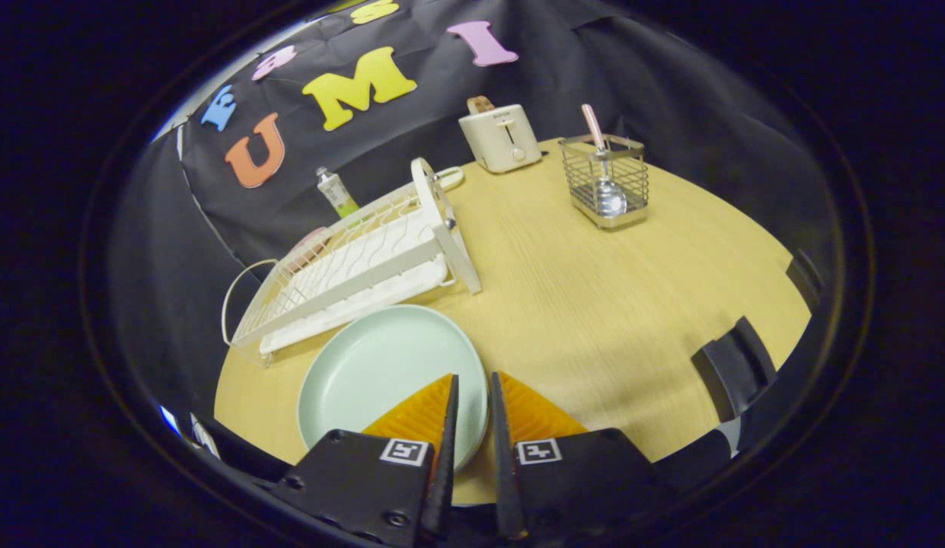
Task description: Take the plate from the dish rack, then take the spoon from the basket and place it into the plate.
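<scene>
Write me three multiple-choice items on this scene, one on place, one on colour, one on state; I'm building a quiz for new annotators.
1. Where is the pink-handled metal spoon?
A. In the square wire basket
B. On the plate
C. In the rack

2. What colour is the round plate?
A. Red
B. Pale green
C. Black

3. How do the gripper fingers stand?
A. Wide apart
B. Holding the spoon
C. Gripping the plate's rim

Key: 1 A, it stands in the basket. 2 B, pale green beside the white dish rack. 3 C, rim between them.
</scene>
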{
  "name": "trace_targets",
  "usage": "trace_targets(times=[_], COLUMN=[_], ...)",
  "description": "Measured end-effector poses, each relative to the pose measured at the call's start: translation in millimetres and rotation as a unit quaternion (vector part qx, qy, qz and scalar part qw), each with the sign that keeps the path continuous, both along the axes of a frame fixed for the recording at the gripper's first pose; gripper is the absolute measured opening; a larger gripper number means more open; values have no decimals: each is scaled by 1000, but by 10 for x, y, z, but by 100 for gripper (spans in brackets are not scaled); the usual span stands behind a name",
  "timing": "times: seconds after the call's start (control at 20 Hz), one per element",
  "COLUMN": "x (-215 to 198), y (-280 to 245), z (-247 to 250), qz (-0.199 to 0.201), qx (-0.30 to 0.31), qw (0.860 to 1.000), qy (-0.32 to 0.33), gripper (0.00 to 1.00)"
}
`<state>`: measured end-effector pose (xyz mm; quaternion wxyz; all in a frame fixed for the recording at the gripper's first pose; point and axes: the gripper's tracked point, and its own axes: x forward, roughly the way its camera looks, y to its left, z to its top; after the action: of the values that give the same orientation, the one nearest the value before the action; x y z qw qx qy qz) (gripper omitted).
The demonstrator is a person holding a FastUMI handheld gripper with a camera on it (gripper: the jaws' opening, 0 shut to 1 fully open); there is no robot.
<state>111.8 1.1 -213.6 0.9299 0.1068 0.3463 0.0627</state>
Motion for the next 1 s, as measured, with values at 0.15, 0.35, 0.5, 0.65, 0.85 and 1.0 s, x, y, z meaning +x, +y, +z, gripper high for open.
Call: trace_targets(times=[0.15,0.35,0.5,0.65,0.85,1.0], x=[258,599,1007,1440,1964,2318], y=[-321,-562,-845,-1211,-1461,-1611], z=[423,841,1096,1238,1309,1208], qz=[-37,-27,-41,-65,-69,-78], qx=[-45,-70,-83,-123,-118,-107], qw=[995,988,980,967,966,974], qy=[-85,-135,-177,-213,-222,-187], gripper=[55,93,100,100,100,100])
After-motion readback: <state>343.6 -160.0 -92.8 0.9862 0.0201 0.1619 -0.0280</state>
